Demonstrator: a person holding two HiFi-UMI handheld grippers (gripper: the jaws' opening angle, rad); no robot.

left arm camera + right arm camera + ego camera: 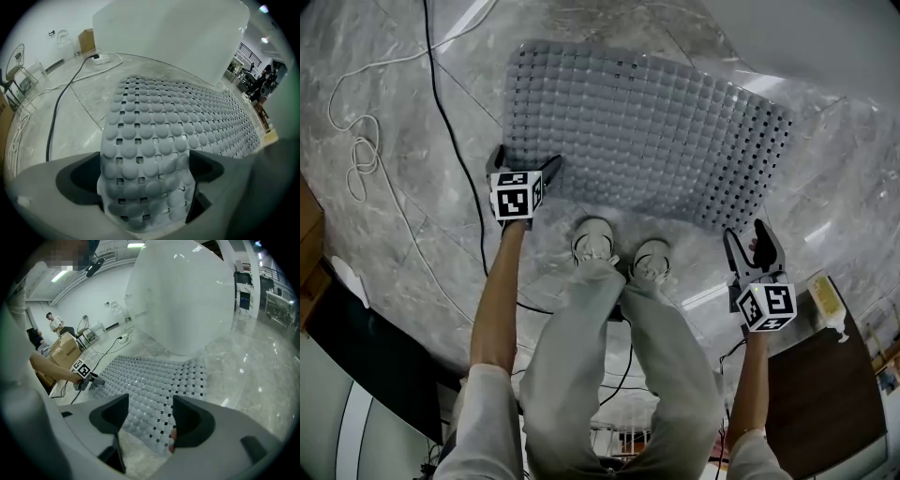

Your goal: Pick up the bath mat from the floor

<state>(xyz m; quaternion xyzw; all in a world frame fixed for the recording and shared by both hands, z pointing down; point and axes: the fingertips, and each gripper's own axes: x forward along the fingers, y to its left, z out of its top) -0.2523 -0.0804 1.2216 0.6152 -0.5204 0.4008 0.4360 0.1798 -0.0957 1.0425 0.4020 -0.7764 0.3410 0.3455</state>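
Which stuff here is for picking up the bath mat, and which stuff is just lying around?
For the job:
- grey bumpy rubber bath mat with square holes
- left gripper, fingers apart at the mat's near left corner
- right gripper, fingers apart at its near right corner

Just lying about:
- thin black cable
- looped white cord
- pale plastic bottle

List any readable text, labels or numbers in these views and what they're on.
None legible.
Brown cardboard box: dark print, too small to read.
Pale plastic bottle with yellowish label: blurred, unreadable.
Two black-and-white marker cubes: square patterns only, no words.
Grey studded rubber bath mat: no print.
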